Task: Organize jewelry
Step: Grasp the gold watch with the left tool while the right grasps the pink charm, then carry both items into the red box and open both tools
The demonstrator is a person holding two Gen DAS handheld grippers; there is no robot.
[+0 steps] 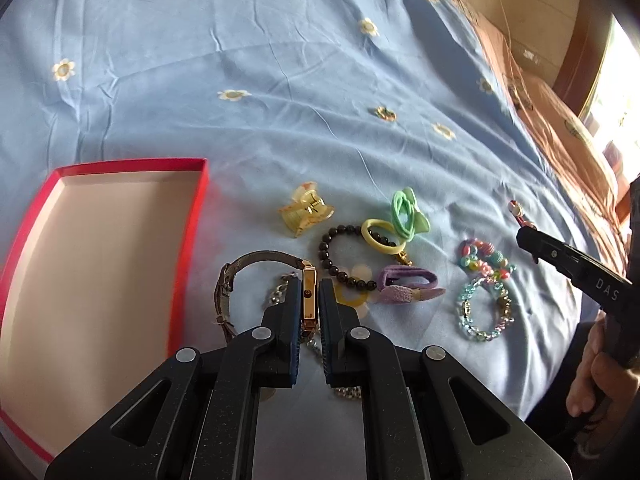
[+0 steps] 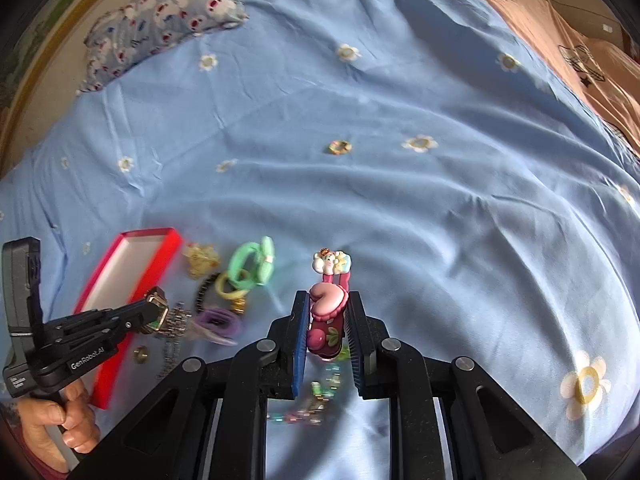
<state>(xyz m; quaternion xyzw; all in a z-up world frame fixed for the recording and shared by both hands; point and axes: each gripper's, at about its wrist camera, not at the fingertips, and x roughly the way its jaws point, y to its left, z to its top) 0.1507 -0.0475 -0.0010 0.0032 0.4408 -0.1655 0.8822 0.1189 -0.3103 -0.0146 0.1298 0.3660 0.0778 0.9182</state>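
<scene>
Grippers both closed: left gripper (image 1: 309,300) pinches the gold watch (image 1: 308,298) edge-on, right gripper (image 2: 329,312) clamps the pink clip (image 2: 327,312). Risk: watch slipping or snagging the chain (image 1: 276,298) before reaching the red box (image 1: 192,216) at nine o'clock.

Bare blue sheet (image 1: 280,60) lies open beyond the jewelry cluster (image 1: 384,248); red box (image 1: 192,216) flanks it.

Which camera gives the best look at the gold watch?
The left wrist view: the gold watch sits sharp and close, pinched in the left gripper, mesh strap curving left. The right wrist view shows it only small and motion-blurred at the left gripper's tip.
</scene>
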